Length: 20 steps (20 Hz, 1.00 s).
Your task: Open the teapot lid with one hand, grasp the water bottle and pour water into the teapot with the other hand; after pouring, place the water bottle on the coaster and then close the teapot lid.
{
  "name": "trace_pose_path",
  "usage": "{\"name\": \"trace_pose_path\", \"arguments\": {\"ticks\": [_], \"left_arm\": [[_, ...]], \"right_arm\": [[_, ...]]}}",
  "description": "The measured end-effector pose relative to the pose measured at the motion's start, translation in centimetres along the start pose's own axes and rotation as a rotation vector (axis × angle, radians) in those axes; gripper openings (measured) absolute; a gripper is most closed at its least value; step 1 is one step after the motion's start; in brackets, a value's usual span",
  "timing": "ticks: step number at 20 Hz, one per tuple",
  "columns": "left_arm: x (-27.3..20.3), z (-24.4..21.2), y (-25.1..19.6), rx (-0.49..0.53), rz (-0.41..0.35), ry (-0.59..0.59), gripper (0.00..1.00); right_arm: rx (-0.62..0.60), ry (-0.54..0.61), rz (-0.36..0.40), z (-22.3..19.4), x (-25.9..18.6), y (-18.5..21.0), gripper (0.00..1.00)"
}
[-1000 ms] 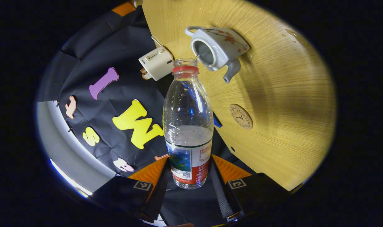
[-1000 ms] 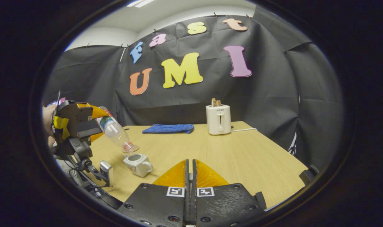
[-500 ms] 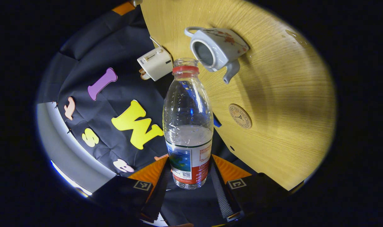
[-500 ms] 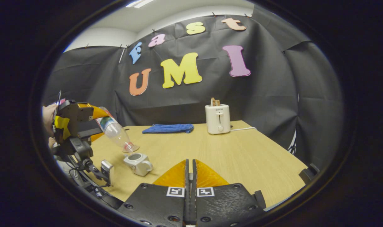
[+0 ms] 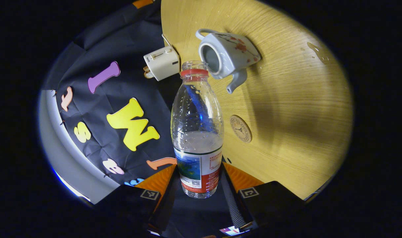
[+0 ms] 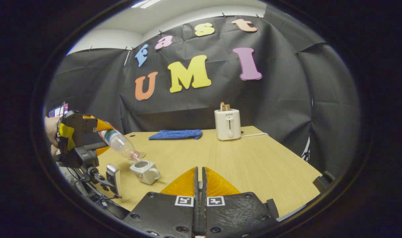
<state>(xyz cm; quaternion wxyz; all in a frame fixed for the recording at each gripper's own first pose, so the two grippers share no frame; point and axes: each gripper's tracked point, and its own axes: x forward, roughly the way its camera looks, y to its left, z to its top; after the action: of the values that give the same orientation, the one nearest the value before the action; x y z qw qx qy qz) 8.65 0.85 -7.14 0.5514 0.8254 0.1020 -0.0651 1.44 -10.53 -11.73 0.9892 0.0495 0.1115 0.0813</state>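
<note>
Left gripper (image 5: pixel 198 185) wearing black housings with square coded markers, ridged orange wedges showing behind, right gripper (image 6: pixel 199 185) showing round screws, yellow tape wrapping the far rig's body

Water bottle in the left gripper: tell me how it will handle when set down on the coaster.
The water bottle is clear thin plastic, so it probably flexes under the left gripper. It looks under half full, likely light. Tall and narrow, it may tip on the small coaster if released tilted.

Left gripper view: close over teapot (image 5: pixel 225 54), rolled sideways, table (image 5: pixel 287 99) apparently upright. Right gripper view: farther, level across table (image 6: pixel 237 158). Both share teapot (image 6: pixel 144 170) and toaster (image 5: pixel 161 62).
</note>
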Motion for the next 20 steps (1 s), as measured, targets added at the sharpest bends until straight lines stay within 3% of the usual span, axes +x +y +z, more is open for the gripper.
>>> {"name": "trace_pose_path", "arguments": {"ticks": [3, 5, 9, 16, 20], "left_arm": [[-0.2, -0.6, -0.6, -0.124, 0.009, -0.005, 0.72], [0.1, -1.1, -2.6, -0.282, -0.043, -0.017, 0.72], [-1.2, -0.8, -5.7, -0.726, -0.146, -0.032, 0.72], [-2.1, -2.8, -4.3, -1.502, -0.118, -0.052, 0.73], [-3.0, -1.4, -4.8, -1.798, -0.166, -0.099, 0.73]], "right_arm": [[-0.002, 0.003, -0.003, 0.0, -0.2, 0.2, 0.00], [0.002, 0.002, -0.003, 0.3, -0.4, 0.4, 0.00], [-0.010, -0.001, -0.003, 1.0, -0.7, 1.1, 0.00], [-0.013, -0.012, 0.061, 2.3, -1.3, 4.9, 0.00], [-0.035, -0.002, 0.086, 2.0, -1.1, 6.5, 0.00]]}}
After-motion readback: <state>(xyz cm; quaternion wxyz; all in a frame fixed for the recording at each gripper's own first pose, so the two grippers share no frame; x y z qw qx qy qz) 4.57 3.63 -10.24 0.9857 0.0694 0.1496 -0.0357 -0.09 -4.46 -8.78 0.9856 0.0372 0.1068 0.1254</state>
